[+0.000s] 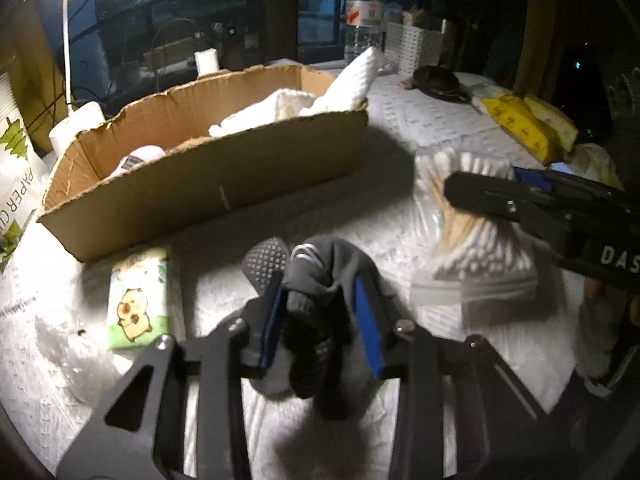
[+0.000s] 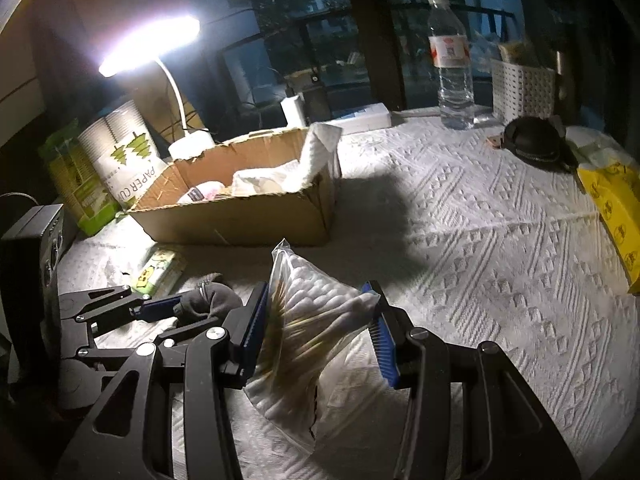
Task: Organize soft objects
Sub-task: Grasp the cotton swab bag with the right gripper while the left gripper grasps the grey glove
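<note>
My left gripper point(image 1: 320, 296) is shut on a dark grey sock point(image 1: 328, 260) that rests bunched on the white textured tablecloth point(image 2: 480, 240); its blue pads press the sock from both sides. To its right, my right gripper point(image 2: 320, 316) is shut on a clear bag of cotton swabs point(image 2: 320, 300), which stands tilted on the cloth. The left wrist view also shows the bag of cotton swabs point(image 1: 480, 256) with the right gripper point(image 1: 480, 192) on it. Behind both stands an open cardboard box point(image 1: 208, 184) with white cloths point(image 1: 280, 108) and a pink item inside.
A cartoon tissue pack point(image 1: 138, 304) lies left of the sock, in front of the box. A lit desk lamp point(image 2: 152, 44) and a paper cup pack point(image 2: 124, 152) stand far left. A water bottle point(image 2: 452, 60), white basket point(image 2: 524, 88), dark object point(image 2: 532, 142) and yellow pack point(image 2: 616, 204) occupy the back right.
</note>
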